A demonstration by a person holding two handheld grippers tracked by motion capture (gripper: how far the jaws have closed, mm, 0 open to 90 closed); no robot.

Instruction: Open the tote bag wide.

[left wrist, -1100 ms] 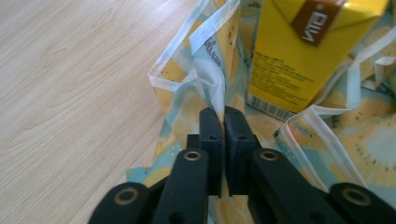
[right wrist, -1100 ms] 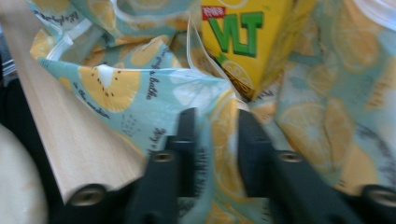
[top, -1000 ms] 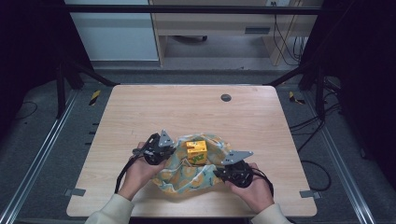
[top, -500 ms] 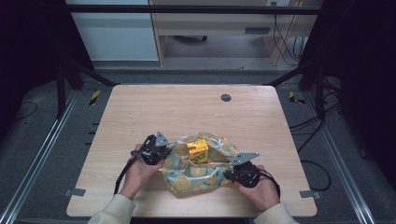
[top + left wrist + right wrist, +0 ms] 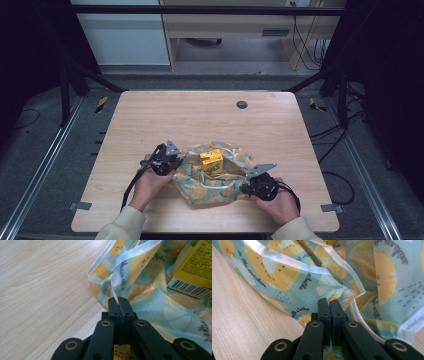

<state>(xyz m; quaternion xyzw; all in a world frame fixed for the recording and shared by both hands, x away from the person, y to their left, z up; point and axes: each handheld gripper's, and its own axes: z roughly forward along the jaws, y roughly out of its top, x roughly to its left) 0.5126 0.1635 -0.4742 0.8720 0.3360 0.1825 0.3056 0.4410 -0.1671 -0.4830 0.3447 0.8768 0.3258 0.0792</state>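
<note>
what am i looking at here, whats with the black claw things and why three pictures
A person sits at a wooden table with a two-jaw tool in each hand. The high view looks down from above; the two close-ups come from cameras riding on each tool. The left hand-held gripper and the right hand-held gripper are each shut on an edge of a lemon-print bag. A yellow carton sits inside the bag. A small dark round disc lies near the far edge.
</note>
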